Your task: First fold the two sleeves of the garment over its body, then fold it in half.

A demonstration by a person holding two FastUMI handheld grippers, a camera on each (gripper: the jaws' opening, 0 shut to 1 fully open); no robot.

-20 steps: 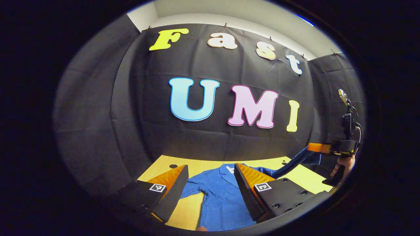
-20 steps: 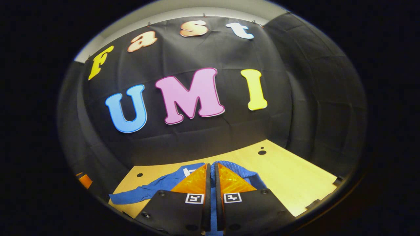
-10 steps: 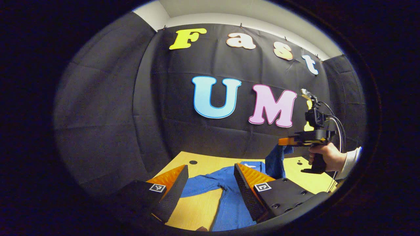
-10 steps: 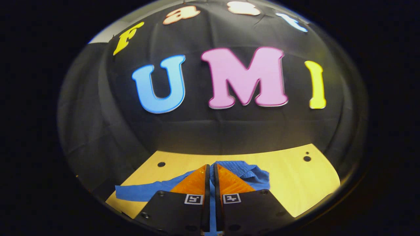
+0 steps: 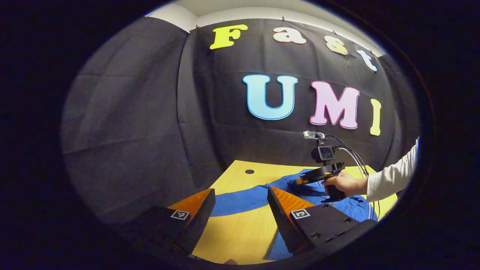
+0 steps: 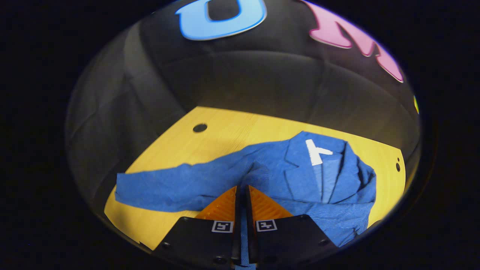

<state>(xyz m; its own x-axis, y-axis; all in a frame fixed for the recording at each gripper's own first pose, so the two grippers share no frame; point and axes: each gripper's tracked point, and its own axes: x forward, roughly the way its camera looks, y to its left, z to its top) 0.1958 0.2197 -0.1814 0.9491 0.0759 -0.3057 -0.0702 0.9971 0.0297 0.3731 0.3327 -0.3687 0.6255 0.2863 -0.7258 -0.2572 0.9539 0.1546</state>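
The pale wooden tabletop carries the blue woven long-sleeved garment, spread flat for folding. Its far sleeve lies stretched sideways. The right hand-held gripper pinches a strip of blue cloth over the body, likely laying that sleeve across. The left hand-held gripper hovers spread wide, holding nothing.

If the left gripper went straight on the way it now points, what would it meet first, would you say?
Probably the outstretched blue sleeve lying on the table just beyond the open left gripper, though depth is hard to judge here.
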